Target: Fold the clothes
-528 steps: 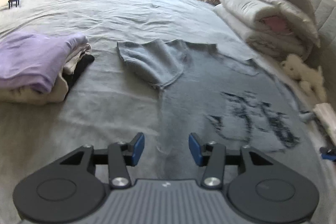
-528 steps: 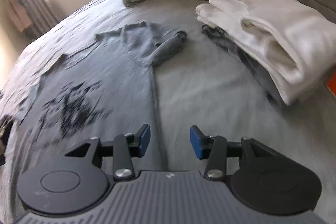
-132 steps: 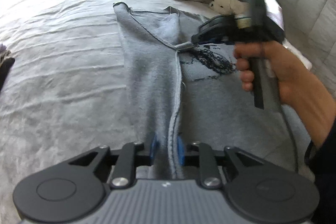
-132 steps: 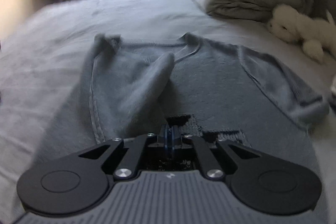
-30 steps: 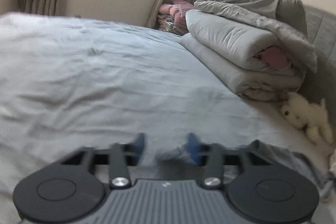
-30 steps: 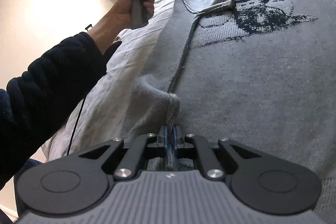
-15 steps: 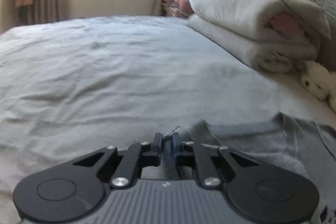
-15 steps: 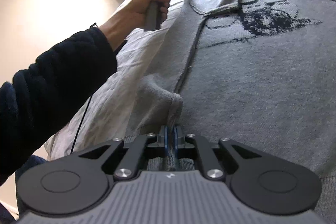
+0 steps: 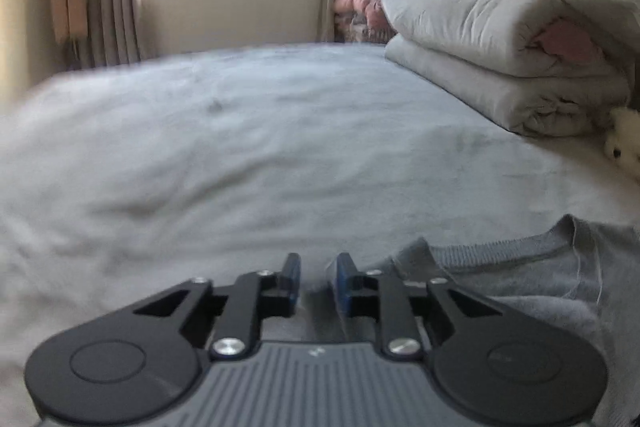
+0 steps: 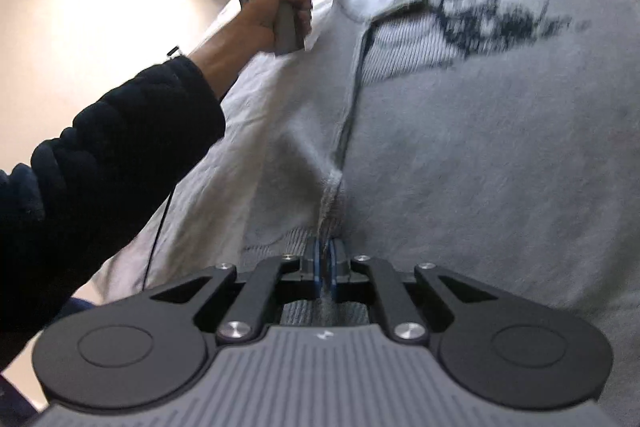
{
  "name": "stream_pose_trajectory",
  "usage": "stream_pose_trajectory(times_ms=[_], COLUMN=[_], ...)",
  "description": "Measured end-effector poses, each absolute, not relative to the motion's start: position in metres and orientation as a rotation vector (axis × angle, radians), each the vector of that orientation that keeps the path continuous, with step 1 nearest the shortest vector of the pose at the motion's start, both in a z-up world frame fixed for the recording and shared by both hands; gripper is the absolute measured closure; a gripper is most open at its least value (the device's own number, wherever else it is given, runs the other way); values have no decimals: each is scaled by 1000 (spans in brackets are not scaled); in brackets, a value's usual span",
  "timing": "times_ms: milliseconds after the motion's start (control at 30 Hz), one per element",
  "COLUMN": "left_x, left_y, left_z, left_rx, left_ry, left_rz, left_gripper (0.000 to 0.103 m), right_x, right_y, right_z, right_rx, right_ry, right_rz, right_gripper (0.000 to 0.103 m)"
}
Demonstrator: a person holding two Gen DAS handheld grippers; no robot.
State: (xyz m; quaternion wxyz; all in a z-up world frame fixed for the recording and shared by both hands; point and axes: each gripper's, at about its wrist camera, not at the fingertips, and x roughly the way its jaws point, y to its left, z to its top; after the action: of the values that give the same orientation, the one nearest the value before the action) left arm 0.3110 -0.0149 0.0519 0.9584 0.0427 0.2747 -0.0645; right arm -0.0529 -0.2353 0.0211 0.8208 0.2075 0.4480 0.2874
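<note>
A: Start at the left. What is the left gripper (image 9: 314, 277) doing?

B: Its jaws are opening. There is a clear gap between the blue pads, and nothing is pressed between them as far as the wrist view shows. The bed (image 9: 240, 155) lies just beyond and below them.

A: And the sweater (image 9: 520, 275)?

B: In that view its grey collar edge and shoulder lie just to the right of the pads, flat on the bed. A raised corner of knit stands right beside the right-hand finger. Whether it touches the finger, I cannot tell.

A: What sits farther right?

B: Folded duvets (image 9: 500, 39) stacked at the head of the bed, well apart from the sweater, and a white soft toy (image 9: 624, 143) at the frame's edge.

A: Now the right wrist view.

B: On the left a dark sleeve (image 10: 104, 163) reaches forward, and the hand (image 10: 268, 15) holds the left gripper at the sweater's far edge. The sweater spreads across the middle and right, dark pattern (image 10: 492, 23) facing up, a seam running down toward the camera.

A: The right gripper (image 10: 326, 267)?

B: Clenched on the sweater's near ribbed hem, with the knit pinched between its pads.
</note>
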Motion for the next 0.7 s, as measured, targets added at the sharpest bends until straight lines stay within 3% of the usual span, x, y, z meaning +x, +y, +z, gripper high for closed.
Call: stream_pose_trajectory(times_ms=[133,233,333,500,533,567,633,700], left_x=[286,270,261,277,278,278,276,276], left_y=[-21,-43,-85,-118,-119,-120,-119,-116], left_z=[84,95,83,46,42,38,37,41], left_rx=[100,122,233,308,314,319,296,283], left_ry=[473,472,489,600,612,624,632,615], left_rz=[-288,-463,-563,-572,-576,-582,-598,-591], left_gripper=[71,58,50,51,59,77,99,100], right_x=[-50,-50,-51,-53,-53,-53,-54,-54], right_y=[-234,-232,-231,-236,-236,-236,-235,-235], right_z=[19,19,21,21,21,21,22,23], right_rx=[446,445,439,438,437,435,427,421], right_ry=[953,955,953,954,954,954,952,950], right_rz=[612,610,612,605,606,608,610,611], right_gripper=[94,93,93,93,93,93,93,93])
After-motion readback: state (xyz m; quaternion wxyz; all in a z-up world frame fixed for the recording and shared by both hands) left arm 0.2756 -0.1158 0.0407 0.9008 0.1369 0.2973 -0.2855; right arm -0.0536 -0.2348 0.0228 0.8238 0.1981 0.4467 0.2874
